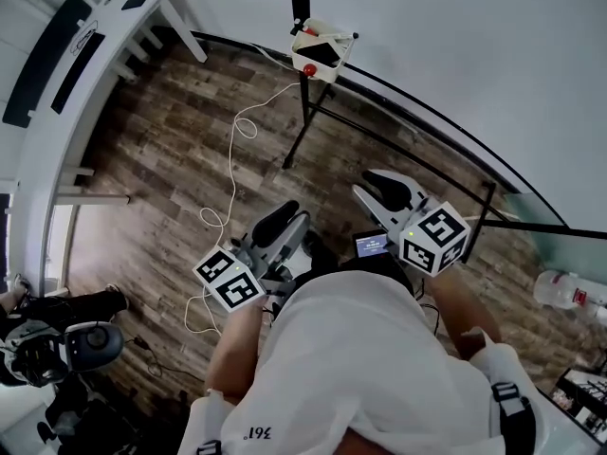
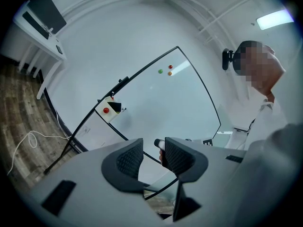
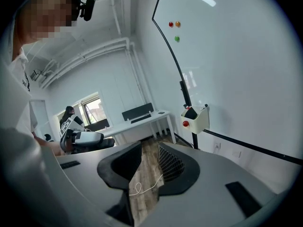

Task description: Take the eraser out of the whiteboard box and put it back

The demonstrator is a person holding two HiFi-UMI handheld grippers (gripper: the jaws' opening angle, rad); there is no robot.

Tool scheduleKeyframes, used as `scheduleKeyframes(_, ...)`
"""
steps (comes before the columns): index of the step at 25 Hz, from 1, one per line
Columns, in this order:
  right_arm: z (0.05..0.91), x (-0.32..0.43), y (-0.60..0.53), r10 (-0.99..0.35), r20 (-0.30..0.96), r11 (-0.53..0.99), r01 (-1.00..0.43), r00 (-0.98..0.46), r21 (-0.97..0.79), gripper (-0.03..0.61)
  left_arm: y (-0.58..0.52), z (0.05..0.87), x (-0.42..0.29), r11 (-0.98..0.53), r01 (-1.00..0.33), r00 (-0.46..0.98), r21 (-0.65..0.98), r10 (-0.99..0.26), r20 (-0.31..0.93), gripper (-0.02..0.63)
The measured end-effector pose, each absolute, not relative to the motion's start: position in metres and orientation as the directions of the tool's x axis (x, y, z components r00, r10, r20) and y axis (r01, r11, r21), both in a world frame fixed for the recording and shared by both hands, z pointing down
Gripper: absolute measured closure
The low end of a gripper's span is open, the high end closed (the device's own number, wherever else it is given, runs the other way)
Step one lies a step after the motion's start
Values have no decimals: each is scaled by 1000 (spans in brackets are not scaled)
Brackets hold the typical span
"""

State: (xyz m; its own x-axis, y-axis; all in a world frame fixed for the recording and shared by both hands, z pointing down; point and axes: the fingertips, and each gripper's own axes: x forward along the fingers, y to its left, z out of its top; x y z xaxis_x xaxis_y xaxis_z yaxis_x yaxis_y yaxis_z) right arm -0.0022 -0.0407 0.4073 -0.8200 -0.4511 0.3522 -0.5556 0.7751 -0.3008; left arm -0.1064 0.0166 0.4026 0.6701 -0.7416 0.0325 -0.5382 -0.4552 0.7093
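The white whiteboard box (image 1: 318, 50) hangs on the whiteboard's black frame, with a red magnet on its front. The dark eraser (image 1: 322, 53) lies inside it. The box (image 2: 110, 110) and the eraser (image 2: 115, 106) show far off in the left gripper view. In the right gripper view the box (image 3: 196, 118) is off to the right, with the eraser (image 3: 191, 113) in it. My left gripper (image 1: 285, 224) (image 2: 154, 157) and my right gripper (image 1: 379, 192) (image 3: 149, 162) are held close to my body, well short of the box. Both are open with nothing between the jaws.
The whiteboard (image 2: 156, 98) stands on black legs (image 1: 313, 112) and carries coloured magnets (image 2: 165, 71). A white cable (image 1: 228, 159) trails over the wooden floor. A white desk (image 1: 104, 27) is at the far left, a person with equipment (image 1: 66, 344) at lower left, and a bottle (image 1: 569, 292) at the right.
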Motion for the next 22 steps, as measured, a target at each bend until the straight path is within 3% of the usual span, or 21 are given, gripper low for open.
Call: scheduleKeyframes(22,412,18,-70,-418,379,792,-536,-826,-293,469,-9,405,-87,-415,-573,628,707,-776,54,465)
